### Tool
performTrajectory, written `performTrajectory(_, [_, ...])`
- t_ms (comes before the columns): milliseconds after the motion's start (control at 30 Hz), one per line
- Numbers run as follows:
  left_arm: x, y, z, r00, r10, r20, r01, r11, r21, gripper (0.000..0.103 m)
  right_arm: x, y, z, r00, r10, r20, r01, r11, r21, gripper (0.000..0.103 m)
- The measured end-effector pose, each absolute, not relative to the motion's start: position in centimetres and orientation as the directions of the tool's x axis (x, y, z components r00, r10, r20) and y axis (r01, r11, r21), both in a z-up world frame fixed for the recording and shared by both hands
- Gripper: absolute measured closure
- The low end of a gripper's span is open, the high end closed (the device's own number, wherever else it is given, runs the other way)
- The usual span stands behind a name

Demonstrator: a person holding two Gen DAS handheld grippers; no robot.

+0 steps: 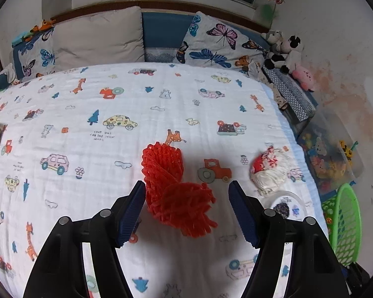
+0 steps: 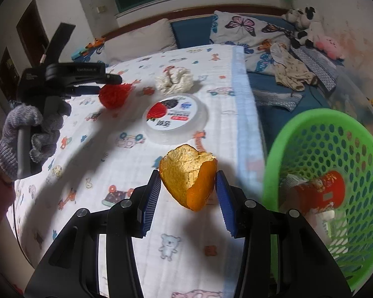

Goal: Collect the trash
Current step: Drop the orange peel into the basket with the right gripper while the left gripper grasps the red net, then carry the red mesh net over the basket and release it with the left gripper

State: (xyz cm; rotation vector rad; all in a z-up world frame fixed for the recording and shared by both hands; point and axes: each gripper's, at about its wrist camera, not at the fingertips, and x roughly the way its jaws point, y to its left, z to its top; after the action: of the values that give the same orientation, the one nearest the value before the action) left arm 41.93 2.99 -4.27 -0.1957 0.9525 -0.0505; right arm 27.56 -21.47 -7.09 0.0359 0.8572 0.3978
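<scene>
**poster1:** Grippers first, I guess. Right hand-held gripper [image 2: 187, 193] is clamped on a chunk of orange peel [image 2: 189, 176], blue pads [image 2: 150, 198] pressing it from both sides, white pith side facing up. It's held up over the bed [image 2: 126, 164], and the green basket [image 2: 310, 129] sits at about 3 o'clock from it, off the bed's edge. Red can [image 2: 320, 191] is lying in the bottom of the basket with some pale stuff I can't make out.

**poster2:** And the left one?

**poster1:** Left hand-held gripper [image 1: 186, 211] has its jaws standing apart, not pinching anything. Red foam fruit net [image 1: 176, 186] is lying on the blanket between them, maybe brushing the left pad [image 1: 131, 213], hard to say. From the right wrist view you can see a gloved hand [image 2: 34, 129] around its handle.

**poster2:** Other trash still out?

**poster1:** Yep. From the net, a crumpled white tissue with red bits [image 1: 271, 168] at about 2 o'clock, and a round clear plastic lid [image 1: 288, 206] at roughly 3 o'clock, near the bed's right edge. Pillows [image 1: 97, 34] at 12, along the headboard.
</scene>
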Motion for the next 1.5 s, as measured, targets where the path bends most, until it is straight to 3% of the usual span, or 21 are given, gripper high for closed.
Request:
performTrajectory(100, [42.4,2.9,-4.9,0.569,-0.124,-0.813,-0.042,0.983,-0.179,0.04,27.5,-22.2,-6.9,0.594,0.351,-0.724,-0.314,0.93,0.193,0.057])
performTrajectory(267, [42.5,2.9,-5.4,0.566,-0.124,-0.815,-0.043,0.983,-0.18,0.059,27.0,-23.5,-6.6,0.608,0.341,-0.716,-0.296,0.935,0.194,0.057])
performTrajectory(467, [41.3,2.8,-4.8,0.578,-0.145,-0.803,-0.027,0.98,-0.196,0.073,26.2,-25.1,-6.2,0.625,0.321,-0.712,-0.262,0.945,0.196,0.057])
performTrajectory(967, [34.2,1.1,-0.7,0.629,-0.255,-0.734,0.096,0.963,-0.252,0.076,23.9,-31.2,-4.9,0.684,0.241,-0.689,-0.142,0.97,0.198,0.057])
performTrajectory(1367, [30.6,-6.0,2.7,0.62,-0.393,-0.679,0.284,0.919,-0.272,0.076,23.0,-37.5,-5.2,0.702,0.122,-0.702,0.001,0.985,0.172,0.056])
performTrajectory(1500, [30.2,-8.9,3.1,0.602,-0.428,-0.674,0.334,0.902,-0.274,0.076,22.7,-38.9,-5.3,0.707,0.102,-0.7,0.032,0.984,0.176,0.047])
